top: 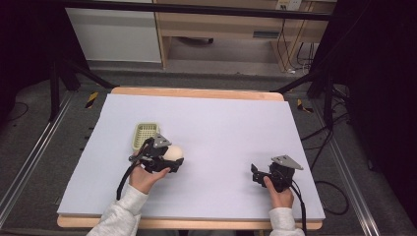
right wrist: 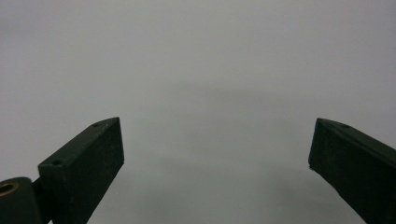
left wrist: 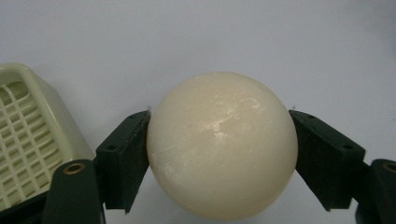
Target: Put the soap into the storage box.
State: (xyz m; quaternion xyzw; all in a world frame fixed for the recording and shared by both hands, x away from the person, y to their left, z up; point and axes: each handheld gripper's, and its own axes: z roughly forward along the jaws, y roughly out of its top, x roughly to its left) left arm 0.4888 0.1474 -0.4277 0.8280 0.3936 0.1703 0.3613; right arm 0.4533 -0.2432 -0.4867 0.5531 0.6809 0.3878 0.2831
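A cream-coloured ball (left wrist: 222,144) sits between the two black jaws of my left gripper (left wrist: 219,154), and both pads touch its sides. From above, the ball (top: 173,152) shows just right of my left gripper (top: 164,160), near the table's left middle. A pale green slotted basket (top: 145,135) lies just behind that gripper; its corner (left wrist: 32,140) shows at the left of the left gripper view. My right gripper (top: 255,173) rests at the front right, its jaws spread wide over bare table with nothing between them (right wrist: 215,154).
A pale lavender mat (top: 221,128) covers the wooden table. Beyond the far edge stand a wooden desk (top: 231,29) and a white cabinet (top: 115,34). Dark stand legs and cables flank both sides.
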